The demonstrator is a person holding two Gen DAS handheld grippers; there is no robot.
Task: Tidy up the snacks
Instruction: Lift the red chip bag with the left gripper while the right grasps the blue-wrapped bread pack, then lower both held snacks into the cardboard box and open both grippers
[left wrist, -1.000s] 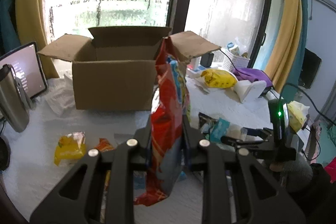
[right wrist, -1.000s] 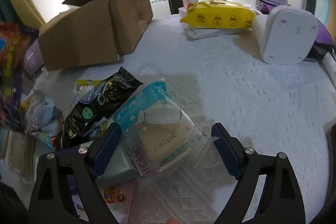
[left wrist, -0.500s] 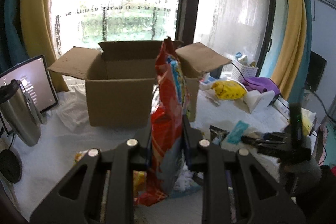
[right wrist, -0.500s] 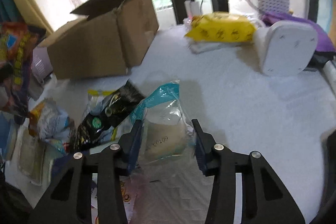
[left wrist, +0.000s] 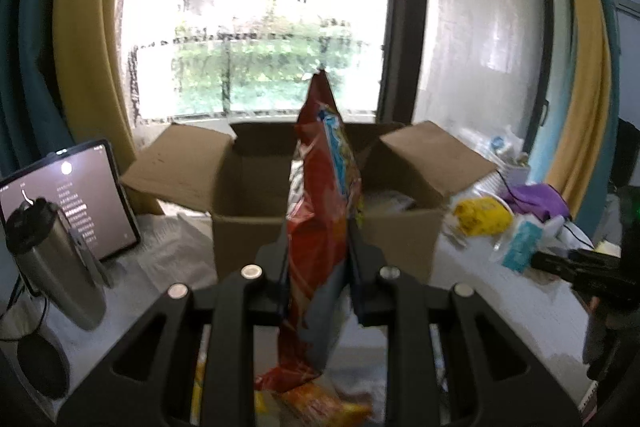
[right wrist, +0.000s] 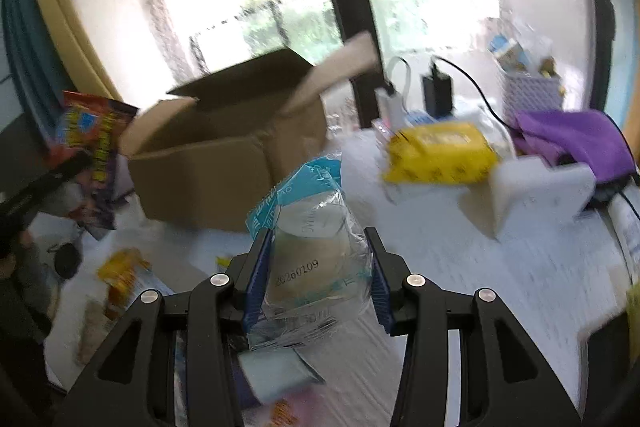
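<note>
My left gripper (left wrist: 318,251) is shut on a tall red chip bag (left wrist: 320,219), held upright above the table, just in front of the open cardboard box (left wrist: 248,223). My right gripper (right wrist: 316,263) is shut on a clear bread packet with a blue top (right wrist: 310,247), lifted off the table to the right of the box (right wrist: 224,167). The chip bag (right wrist: 90,131) and the left gripper show at the left of the right wrist view. The bread packet (left wrist: 520,243) shows at the right of the left wrist view.
A tablet (left wrist: 68,199) and a steel flask (left wrist: 52,259) stand left of the box. A yellow packet (right wrist: 436,151), a white device (right wrist: 540,191), purple cloth (right wrist: 572,135) and a charger (right wrist: 438,91) lie to the right. Loose snacks (right wrist: 120,271) lie on the white tablecloth (right wrist: 500,279).
My right gripper closed on the bread packet and lifted it off the table. My left gripper rose with the chip bag and moved closer to the box.
</note>
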